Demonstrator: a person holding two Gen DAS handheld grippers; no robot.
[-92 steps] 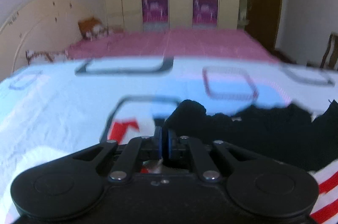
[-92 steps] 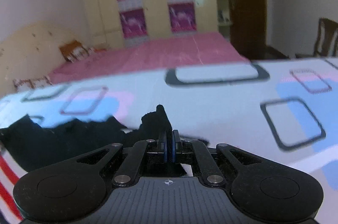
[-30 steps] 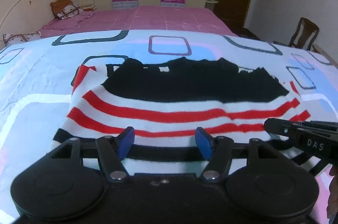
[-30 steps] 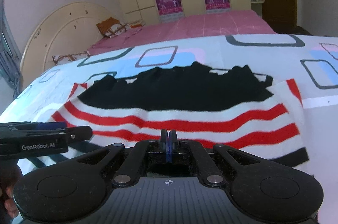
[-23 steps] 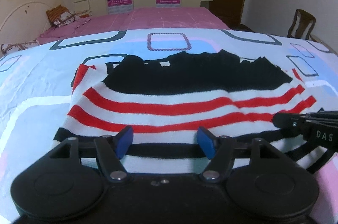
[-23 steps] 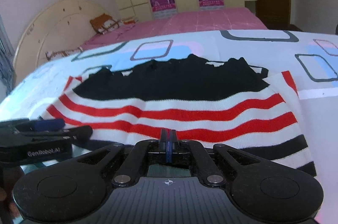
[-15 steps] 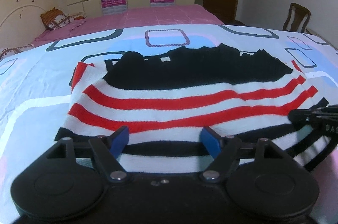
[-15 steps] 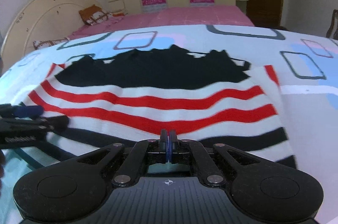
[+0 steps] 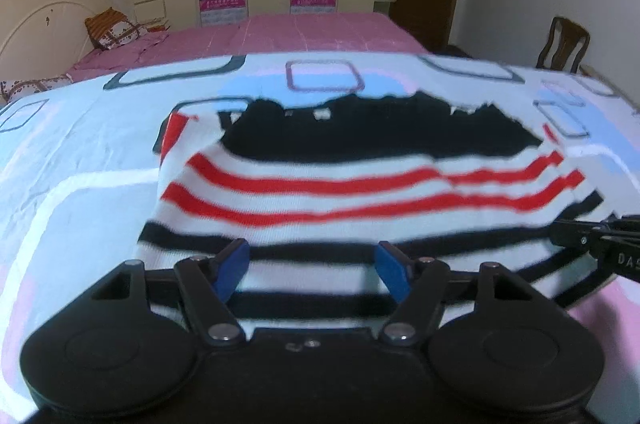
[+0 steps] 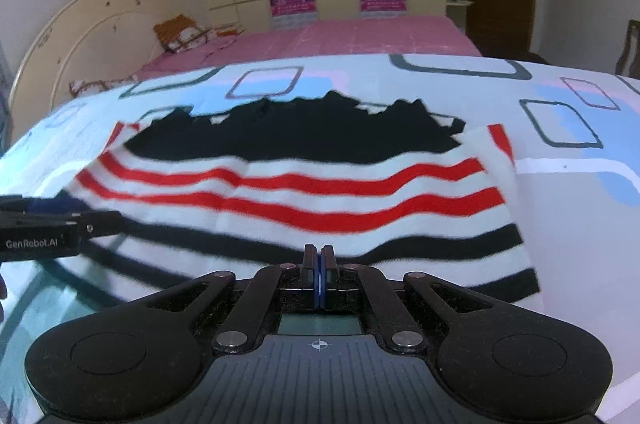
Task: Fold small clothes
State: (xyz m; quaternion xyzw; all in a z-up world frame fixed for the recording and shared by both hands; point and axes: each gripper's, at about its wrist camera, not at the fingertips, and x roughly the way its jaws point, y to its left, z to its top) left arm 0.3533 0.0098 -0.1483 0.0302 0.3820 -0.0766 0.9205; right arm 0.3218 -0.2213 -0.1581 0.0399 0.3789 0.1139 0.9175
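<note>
Left wrist view: my left gripper (image 9: 313,264) hangs over the near hem of the striped sweater (image 9: 360,184), its blue pads (image 9: 232,266) apart with nothing pinched between them; the jaws are closing a little at this instant, cloth lying under the gap but not pressed. Three seconds ago this same gripper was clamped on dark fabric held up in front of the lens; it has since let go. The garment now lies spread on the patterned bedsheet (image 9: 80,152), black upper part farthest from me, red stripes in the middle, black stripes nearest. The tip of my right gripper (image 9: 592,244) enters from the right edge, just over the hem.

Right wrist view: my right gripper (image 10: 319,264) is clenched fully, pad against pad, and holds nothing; the sweater (image 10: 320,192) sits just ahead of it. It too carried a black edge three seconds ago. My left gripper (image 10: 60,224) shows at the left border, near the garment's left side.

Reading: I judge the lay-flat step complete and the first fold not yet begun; the far black edge looks ragged and may need smoothing before I take new corners
</note>
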